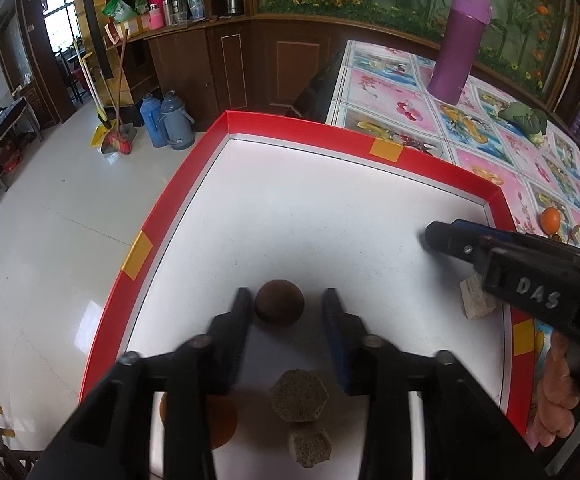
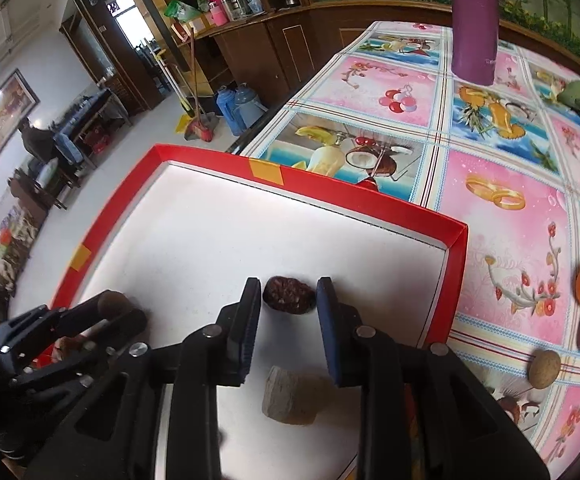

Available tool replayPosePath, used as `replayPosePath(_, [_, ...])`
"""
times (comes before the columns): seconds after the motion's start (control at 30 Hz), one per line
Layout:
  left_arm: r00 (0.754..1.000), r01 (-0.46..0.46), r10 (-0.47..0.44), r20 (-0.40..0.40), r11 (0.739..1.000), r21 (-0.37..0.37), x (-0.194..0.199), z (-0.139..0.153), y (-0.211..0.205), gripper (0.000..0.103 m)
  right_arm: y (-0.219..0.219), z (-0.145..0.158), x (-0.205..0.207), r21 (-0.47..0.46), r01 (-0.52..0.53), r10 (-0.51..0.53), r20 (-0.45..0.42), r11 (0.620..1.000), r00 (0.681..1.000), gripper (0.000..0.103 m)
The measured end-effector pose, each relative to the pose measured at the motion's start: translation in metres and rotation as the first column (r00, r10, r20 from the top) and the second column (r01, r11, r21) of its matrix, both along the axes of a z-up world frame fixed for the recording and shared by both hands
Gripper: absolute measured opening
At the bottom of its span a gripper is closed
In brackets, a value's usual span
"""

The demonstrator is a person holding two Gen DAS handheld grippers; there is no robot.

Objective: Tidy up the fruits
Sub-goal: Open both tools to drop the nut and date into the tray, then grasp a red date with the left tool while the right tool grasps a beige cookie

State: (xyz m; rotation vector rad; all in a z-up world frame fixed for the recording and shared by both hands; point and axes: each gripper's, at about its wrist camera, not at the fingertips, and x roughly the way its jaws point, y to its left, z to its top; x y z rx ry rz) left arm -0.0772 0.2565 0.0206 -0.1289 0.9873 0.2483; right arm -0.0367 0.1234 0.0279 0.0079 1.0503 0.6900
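Red tray: two green-brown blocks, one brown ball.

My left claw has open white floor in the red-rimmed tray from ten round to two o'clock. A brown ball sits between its fingers at twelve; hexagonal blocks crowd beneath. My right claw reaches in at three o'clock. Its own twelve is blocked by a dark lump, and the tray wall stands at two.
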Motion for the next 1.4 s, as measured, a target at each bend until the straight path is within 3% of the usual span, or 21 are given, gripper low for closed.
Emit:
replayPosePath(0.03, [1.000,-0.006,0.006,0.001,1.000,0.013,-0.002,0.000,-0.001,0.055,-0.005,0.002,0.001,0.034,0.001,-0.001,-0.005,0.999,1.000,0.032])
replayPosePath(0.3, [0.999,-0.024,0.022,0.034,0.998,0.051,-0.008,0.014,-0.011,0.055,-0.057,0.028,0.004,0.202,0.054,-0.068,0.066,0.978,0.995,0.040])
replayPosePath(0.67, [0.995,0.074,-0.078,0.055,0.995,0.069,-0.002,0.029,-0.068,0.056,-0.177,0.032,0.021,0.211,0.245,-0.264,0.065,0.946,0.962,0.040])
replayPosePath(0.93, [0.965,0.243,-0.248,0.088,0.968,0.065,0.009,0.044,-0.137,0.056,-0.286,0.029,0.044,0.248,0.428,-0.444,0.009,0.869,0.896,0.040])
replayPosePath(1.17, [0.917,0.381,-0.386,0.102,0.922,0.069,0.030,0.038,-0.202,0.056,-0.314,0.008,0.063,0.226,0.474,-0.458,-0.123,0.851,0.881,0.040])
replayPosePath(1.4, [0.911,0.402,-0.402,0.092,0.915,0.021,0.044,0.026,-0.224,0.056,-0.307,-0.005,0.073,0.137,0.488,-0.474,-0.122,0.862,0.872,0.040])
